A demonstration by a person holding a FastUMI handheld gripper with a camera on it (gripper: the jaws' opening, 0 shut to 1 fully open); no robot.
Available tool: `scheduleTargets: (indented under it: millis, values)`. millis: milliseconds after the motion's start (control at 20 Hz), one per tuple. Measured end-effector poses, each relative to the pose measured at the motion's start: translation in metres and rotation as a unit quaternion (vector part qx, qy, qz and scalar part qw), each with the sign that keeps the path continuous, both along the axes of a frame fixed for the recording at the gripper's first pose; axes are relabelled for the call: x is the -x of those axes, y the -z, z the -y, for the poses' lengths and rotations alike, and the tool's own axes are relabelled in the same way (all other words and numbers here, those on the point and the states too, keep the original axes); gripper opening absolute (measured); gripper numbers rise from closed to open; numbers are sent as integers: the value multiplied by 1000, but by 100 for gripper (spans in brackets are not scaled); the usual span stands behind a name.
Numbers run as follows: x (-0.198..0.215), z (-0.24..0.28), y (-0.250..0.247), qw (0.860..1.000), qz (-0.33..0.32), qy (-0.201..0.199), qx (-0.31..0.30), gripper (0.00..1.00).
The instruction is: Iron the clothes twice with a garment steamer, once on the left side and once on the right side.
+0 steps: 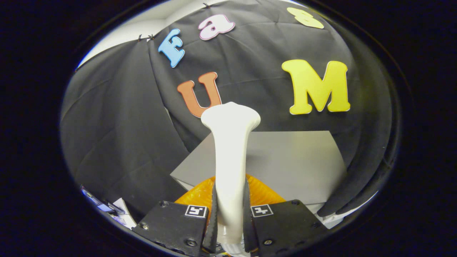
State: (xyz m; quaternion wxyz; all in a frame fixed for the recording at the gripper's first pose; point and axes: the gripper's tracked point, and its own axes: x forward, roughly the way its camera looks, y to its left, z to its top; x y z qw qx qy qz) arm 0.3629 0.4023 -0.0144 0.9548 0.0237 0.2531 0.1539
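A white garment steamer (pixel 230 153) stands up between my fingers, its flared head (pixel 230 116) pointing away from me toward the booth wall. My gripper (pixel 230 214) is shut on the steamer's narrow handle, with a finger pressing on each side. An orange garment (pixel 200 195) lies just beyond the fingertips, on the near edge of a grey board (pixel 296 167); the handle and the fingers hide most of it.
The grey board reaches from the fingers out to the black cloth wall (pixel 117 132). Small papers and a device (pixel 107 208) lie low to the left of the fingers. A dark fold of cloth (pixel 357 189) hangs at the right.
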Motion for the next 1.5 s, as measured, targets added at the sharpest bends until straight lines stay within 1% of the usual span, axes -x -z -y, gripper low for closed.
scheduleTargets:
  millis: [350,500,800,1050,1250,1500]
  values:
    - [54,43,-14,999,19,27,-4,32]
    - [76,53,-24,1000,18,12,-19,32]
    - [119,100,-59,998,62,28,-11,32]
    - [151,158,-103,992,115,49,-9,32]
    - [182,206,-127,987,146,61,-11,31]
    - [212,267,-155,975,199,96,4,32]
